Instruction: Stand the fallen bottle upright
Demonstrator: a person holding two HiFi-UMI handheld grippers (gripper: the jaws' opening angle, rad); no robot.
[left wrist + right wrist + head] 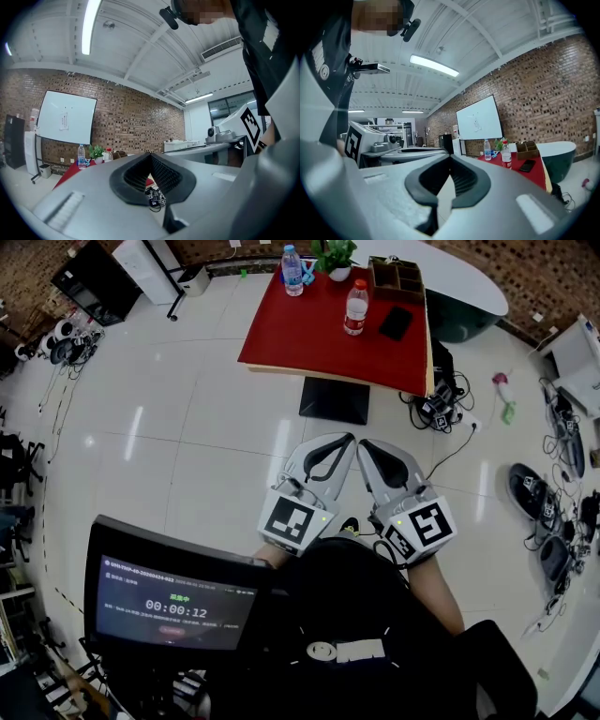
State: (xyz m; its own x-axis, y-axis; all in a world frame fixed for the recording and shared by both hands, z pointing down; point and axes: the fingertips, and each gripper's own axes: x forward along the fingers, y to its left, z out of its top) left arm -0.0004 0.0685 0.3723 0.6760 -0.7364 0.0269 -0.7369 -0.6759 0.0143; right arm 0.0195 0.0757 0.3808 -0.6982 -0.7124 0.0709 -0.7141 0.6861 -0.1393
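A red table (309, 343) stands across the white floor, far ahead of me. Two clear bottles stand upright on it: one with a blue label (292, 270) at the back, one with a red label (355, 307) nearer the middle. I see no bottle lying down. My left gripper (345, 440) and right gripper (367, 446) are held side by side close to my body, pointing level toward the table, both shut and empty. The left gripper view shows its jaws (151, 154) meeting, with the bottles (81, 156) small in the distance. The right gripper view shows the same (450, 157), with the red-label bottle (506, 154) far off.
On the table lie a black phone (395, 322), a wooden organiser (397, 277) and a potted plant (335, 257). A monitor (173, 601) sits at my lower left. Cables and gear (553, 502) litter the floor at right. A whiteboard (65, 123) hangs on the brick wall.
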